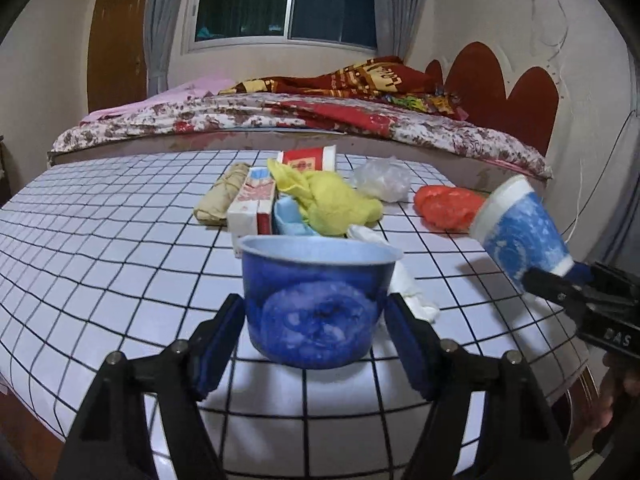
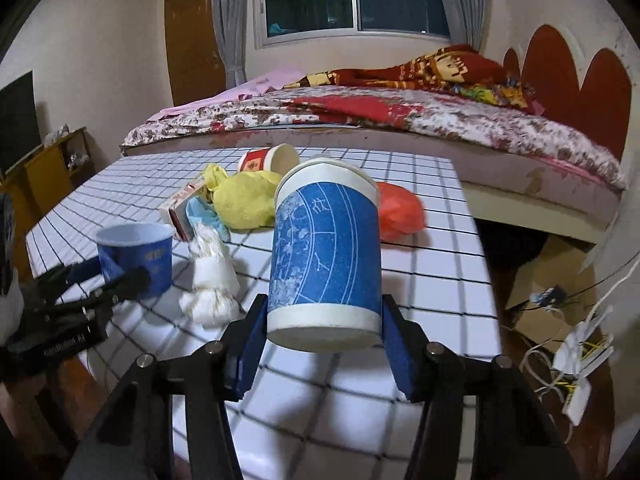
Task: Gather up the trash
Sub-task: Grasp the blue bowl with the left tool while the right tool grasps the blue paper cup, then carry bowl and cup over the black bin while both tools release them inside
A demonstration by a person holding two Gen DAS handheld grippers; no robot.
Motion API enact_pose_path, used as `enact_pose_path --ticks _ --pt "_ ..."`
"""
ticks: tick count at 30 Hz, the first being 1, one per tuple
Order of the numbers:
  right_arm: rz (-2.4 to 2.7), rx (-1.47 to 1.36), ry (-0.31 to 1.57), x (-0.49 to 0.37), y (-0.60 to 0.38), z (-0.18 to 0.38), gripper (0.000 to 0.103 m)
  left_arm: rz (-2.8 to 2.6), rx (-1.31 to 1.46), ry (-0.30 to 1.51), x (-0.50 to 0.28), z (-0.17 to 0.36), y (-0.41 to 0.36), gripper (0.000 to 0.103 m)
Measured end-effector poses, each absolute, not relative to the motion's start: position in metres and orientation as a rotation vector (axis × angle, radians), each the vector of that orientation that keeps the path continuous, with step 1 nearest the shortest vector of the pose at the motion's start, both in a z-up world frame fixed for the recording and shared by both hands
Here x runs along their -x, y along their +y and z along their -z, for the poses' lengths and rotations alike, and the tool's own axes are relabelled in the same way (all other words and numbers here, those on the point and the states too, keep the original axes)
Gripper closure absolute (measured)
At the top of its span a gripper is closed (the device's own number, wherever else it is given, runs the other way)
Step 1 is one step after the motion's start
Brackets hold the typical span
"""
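My left gripper [image 1: 316,320] is shut on a short blue paper cup [image 1: 318,300], upright just above the checked table; the cup also shows in the right wrist view [image 2: 138,256]. My right gripper [image 2: 322,334] is shut on a taller blue-and-white paper cup [image 2: 326,256] and holds it above the table's right side; the left wrist view shows this cup [image 1: 520,232] tilted. Trash lies behind: a yellow bag [image 1: 328,196], a red bag [image 1: 446,206], a clear bag [image 1: 382,180], a crumpled white tissue [image 2: 210,276], a red-white box [image 1: 252,204], a red paper cup [image 2: 270,160].
The table [image 1: 100,240] has a white cloth with a black grid. A beige wrapped roll [image 1: 220,196] and a light blue item [image 1: 290,218] lie in the pile. A bed [image 1: 280,120] stands behind. Cables and a power strip [image 2: 576,360] lie on the floor at right.
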State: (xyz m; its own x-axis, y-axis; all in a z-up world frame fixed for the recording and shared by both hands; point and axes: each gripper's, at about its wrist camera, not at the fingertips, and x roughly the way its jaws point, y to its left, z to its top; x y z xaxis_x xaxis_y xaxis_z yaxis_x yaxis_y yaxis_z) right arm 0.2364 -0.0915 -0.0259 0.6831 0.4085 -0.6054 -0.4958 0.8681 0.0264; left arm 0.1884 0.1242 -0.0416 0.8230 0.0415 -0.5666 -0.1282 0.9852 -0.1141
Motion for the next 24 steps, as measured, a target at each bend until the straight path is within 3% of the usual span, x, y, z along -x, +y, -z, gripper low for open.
enact_pose_path --ticks 6,10,15,16,24 --pt "-0.494 0.138 0.669 -0.234 -0.110 0.030 0.047 -0.110 0.160 0.636 -0.195 0.054 0.125 0.029" --pt "-0.498 0.131 0.676 -0.238 -0.107 0.032 0.047 -0.150 0.169 0.663 -0.203 0.063 0.129 0.012" --pt "-0.491 0.119 0.700 -0.245 -0.105 0.041 0.047 -0.150 0.175 0.671 -0.215 0.068 0.134 0.014" --pt "-0.489 0.117 0.704 -0.246 -0.106 0.042 0.047 -0.132 0.186 0.660 -0.215 0.067 0.136 0.025" --pt "-0.457 0.098 0.694 -0.241 -0.124 0.040 0.047 -0.096 0.152 0.609 -0.190 0.049 0.121 0.026"
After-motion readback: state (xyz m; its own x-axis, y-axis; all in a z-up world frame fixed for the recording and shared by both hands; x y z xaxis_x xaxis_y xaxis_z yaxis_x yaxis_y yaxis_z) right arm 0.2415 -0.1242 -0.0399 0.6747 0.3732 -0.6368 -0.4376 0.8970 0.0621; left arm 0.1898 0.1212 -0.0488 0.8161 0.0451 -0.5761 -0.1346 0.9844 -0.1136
